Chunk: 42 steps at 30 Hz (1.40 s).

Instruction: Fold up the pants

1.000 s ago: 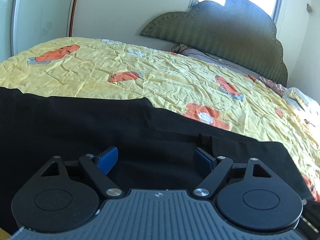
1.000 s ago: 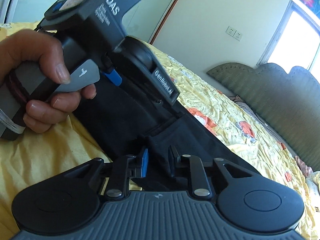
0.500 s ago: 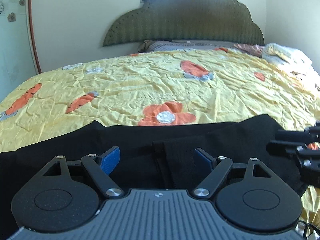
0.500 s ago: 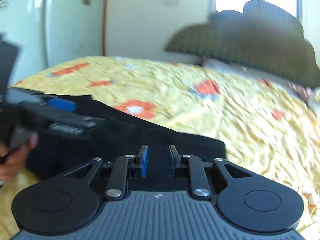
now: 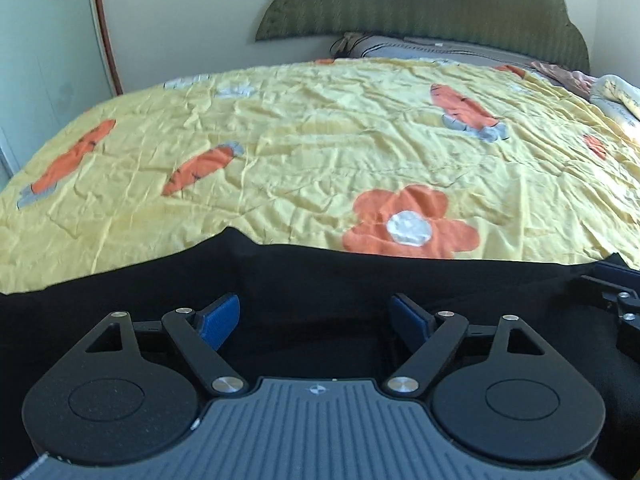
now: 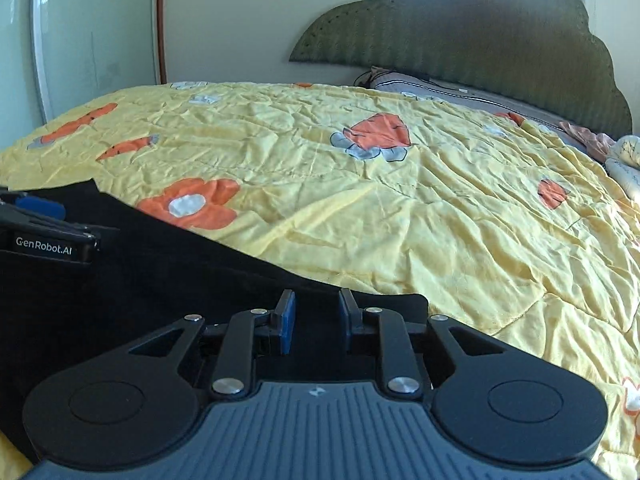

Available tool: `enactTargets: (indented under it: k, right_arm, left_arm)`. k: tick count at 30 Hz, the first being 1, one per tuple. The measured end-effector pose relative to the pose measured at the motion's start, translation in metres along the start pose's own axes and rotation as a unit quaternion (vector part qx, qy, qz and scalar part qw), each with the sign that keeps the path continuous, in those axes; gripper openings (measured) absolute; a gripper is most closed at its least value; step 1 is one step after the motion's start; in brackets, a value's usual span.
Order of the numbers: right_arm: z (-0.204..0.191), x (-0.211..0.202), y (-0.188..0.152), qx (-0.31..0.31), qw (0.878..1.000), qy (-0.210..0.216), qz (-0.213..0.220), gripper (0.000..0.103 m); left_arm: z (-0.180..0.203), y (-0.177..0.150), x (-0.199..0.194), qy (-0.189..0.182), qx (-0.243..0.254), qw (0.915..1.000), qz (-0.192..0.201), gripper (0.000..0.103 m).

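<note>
Beyond your grippers, the wrinkled yellow flowered bedspread (image 6: 400, 208) lies flat up to the grey pillow (image 6: 440, 90), apparently against the scalloped green headboard (image 6: 480, 36).

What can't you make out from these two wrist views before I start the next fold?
- Black pants: near part hidden under each claw body in both views; left edge cut off by the frame.
- Right claw: jaws stand narrowly apart over black cloth; whether they pinch fabric cannot be told. In the left view only its tip shows.
- Left claw: open; contact with cloth unclear.
- Pillows: too far to count.
</note>
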State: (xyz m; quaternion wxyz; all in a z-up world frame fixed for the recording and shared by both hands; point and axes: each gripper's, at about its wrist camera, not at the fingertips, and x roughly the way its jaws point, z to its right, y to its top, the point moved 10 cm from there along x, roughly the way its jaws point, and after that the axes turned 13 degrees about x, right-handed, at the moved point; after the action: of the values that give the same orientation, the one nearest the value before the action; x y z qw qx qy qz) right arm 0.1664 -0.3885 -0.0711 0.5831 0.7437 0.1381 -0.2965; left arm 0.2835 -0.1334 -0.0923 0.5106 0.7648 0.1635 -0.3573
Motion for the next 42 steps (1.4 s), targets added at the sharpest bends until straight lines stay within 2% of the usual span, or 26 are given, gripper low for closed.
enactTargets:
  k: [2, 3, 5, 7, 10, 13, 15, 17, 20, 23, 25, 27, 28, 30, 35, 39, 42]
  right_arm:
    - [0.001, -0.009, 0.005, 0.028, 1.0, 0.002, 0.007, 0.023]
    - [-0.003, -0.018, 0.006, 0.026, 0.999, 0.011, 0.015, 0.023]
    - [-0.02, -0.031, 0.003, 0.025, 0.998, 0.049, 0.013, 0.023]
    - [-0.043, -0.036, -0.003, 0.029, 0.995, 0.099, -0.003, 0.023]
    - [-0.08, -0.027, -0.013, -0.009, 0.991, 0.131, -0.029, 0.023]
    - [-0.102, -0.003, -0.023, -0.068, 0.992, 0.104, -0.038, 0.023]
    - [-0.107, 0.004, -0.017, -0.066, 0.992, 0.099, -0.031, 0.024]
    - [-0.105, 0.008, -0.011, -0.052, 0.994, 0.094, -0.034, 0.024]
    - [-0.1, -0.006, -0.011, -0.049, 0.994, 0.091, -0.021, 0.025]
    - [-0.086, -0.026, -0.017, -0.042, 0.996, 0.081, -0.007, 0.025]
    - [-0.072, -0.033, -0.02, -0.026, 0.997, 0.074, -0.004, 0.033]
    - [-0.06, -0.027, -0.023, -0.013, 0.998, 0.059, -0.011, 0.042]
    - [-0.055, -0.022, -0.024, -0.006, 0.998, 0.055, -0.015, 0.043]
    - [-0.051, -0.018, -0.022, 0.007, 0.998, 0.061, -0.014, 0.044]
    - [-0.052, -0.01, -0.022, -0.001, 0.999, 0.048, 0.001, 0.052]
    - [-0.049, -0.024, -0.018, 0.007, 0.999, 0.038, 0.014, 0.053]
    - [-0.044, -0.039, -0.015, -0.011, 0.999, 0.025, 0.03, 0.064]
  left_arm:
    - [-0.01, 0.0, -0.009, -0.008, -0.012, 0.9999, 0.005, 0.082]
    - [-0.015, 0.0, -0.014, -0.001, -0.01, 0.9999, 0.01, 0.085]
    - [-0.026, -0.002, -0.019, 0.011, -0.007, 0.9998, 0.014, 0.085]
    - [-0.037, -0.007, -0.017, 0.003, -0.017, 0.9998, 0.004, 0.085]
    - [-0.055, -0.014, -0.001, 0.001, -0.037, 0.999, -0.025, 0.078]
    - [-0.059, -0.008, 0.011, 0.009, -0.024, 0.9996, -0.014, 0.083]
    - [-0.059, 0.0, 0.019, 0.028, -0.004, 0.9996, 0.001, 0.086]
    - [-0.062, 0.002, 0.021, 0.03, -0.009, 0.9995, 0.004, 0.085]
    - [-0.063, -0.003, 0.01, 0.018, -0.028, 0.9994, 0.007, 0.08]
    - [-0.06, -0.012, -0.007, 0.019, -0.034, 0.9991, 0.014, 0.079]
    - [-0.051, -0.012, -0.012, 0.003, -0.027, 0.9994, 0.022, 0.079]
    - [-0.041, -0.007, -0.004, -0.008, -0.012, 0.9998, 0.011, 0.08]
    - [-0.037, -0.004, 0.004, -0.008, -0.008, 0.9999, 0.003, 0.08]
    - [-0.035, 0.002, 0.016, 0.002, -0.005, 1.0, 0.008, 0.086]
    - [-0.035, 0.018, 0.034, 0.018, -0.004, 0.9998, 0.004, 0.088]
    - [-0.034, 0.015, 0.021, 0.023, 0.008, 0.9997, 0.005, 0.087]
    - [-0.032, 0.005, -0.003, 0.013, 0.01, 0.9996, 0.023, 0.089]
